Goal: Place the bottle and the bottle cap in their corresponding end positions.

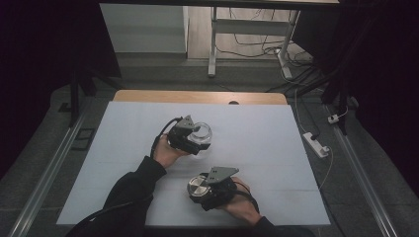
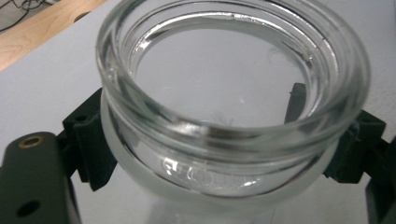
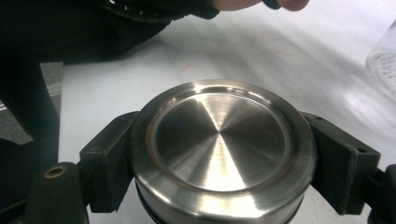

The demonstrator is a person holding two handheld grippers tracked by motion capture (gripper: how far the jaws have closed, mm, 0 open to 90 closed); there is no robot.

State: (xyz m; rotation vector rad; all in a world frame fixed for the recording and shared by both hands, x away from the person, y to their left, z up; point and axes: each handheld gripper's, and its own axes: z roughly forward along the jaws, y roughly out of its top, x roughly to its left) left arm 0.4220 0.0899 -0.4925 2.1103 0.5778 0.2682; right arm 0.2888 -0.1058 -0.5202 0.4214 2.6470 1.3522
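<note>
White table (image 1: 257,133) bears one jar (image 1: 202,132), one lid (image 1: 198,186).

Left gripper (image 1: 197,140) held forward of the right gripper (image 1: 201,190), jaws clamped on a load, right gripper's jaws likewise clamped, both forearms extended.

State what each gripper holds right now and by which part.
The left gripper clamps the open glass jar by its sides, just below the threaded neck. The right gripper clamps the round metal lid by opposite sides of its rim.
</note>
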